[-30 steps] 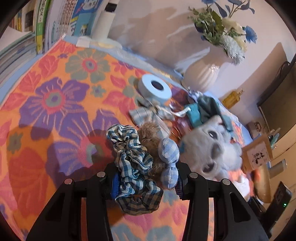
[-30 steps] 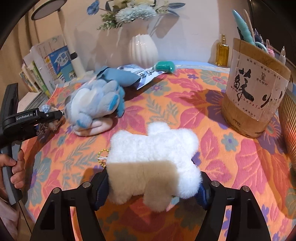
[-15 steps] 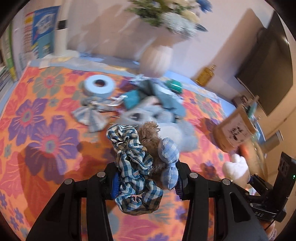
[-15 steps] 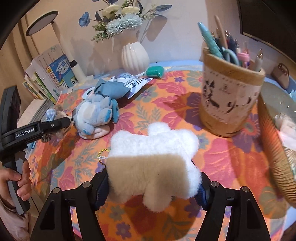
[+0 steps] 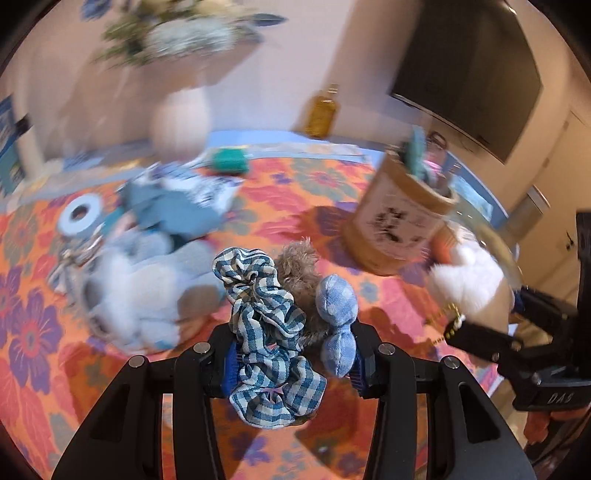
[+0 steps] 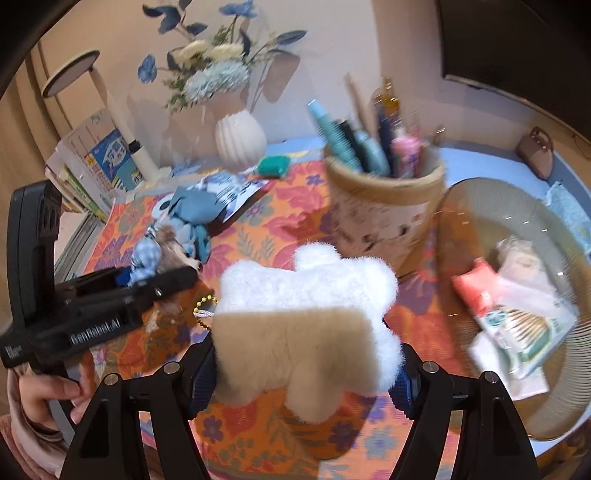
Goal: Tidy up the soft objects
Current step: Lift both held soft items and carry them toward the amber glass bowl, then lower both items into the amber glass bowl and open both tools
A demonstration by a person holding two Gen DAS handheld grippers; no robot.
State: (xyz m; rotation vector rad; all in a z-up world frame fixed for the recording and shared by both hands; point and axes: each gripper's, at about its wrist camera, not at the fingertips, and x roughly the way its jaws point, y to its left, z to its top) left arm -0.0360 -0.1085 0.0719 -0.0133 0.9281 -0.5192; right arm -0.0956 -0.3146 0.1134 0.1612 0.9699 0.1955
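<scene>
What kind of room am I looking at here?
Most likely a desk or side table in a lived-in home. A floral tablecloth covers it, with a white vase of flowers, a holder full of pens and stacked books against the wall.

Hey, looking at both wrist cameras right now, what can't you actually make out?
- Left wrist view: vase and flowers smeared by motion blur.
- Left wrist view: writing on the pen holder, blurred.
- Right wrist view: underside of the white plush, hidden by the right gripper.
- Right wrist view: the basket and its packets, blurred; its far side is cut off by the frame edge.
- Left wrist view: the fuzzy brown piece, partly hidden behind the scrunchie.
</scene>
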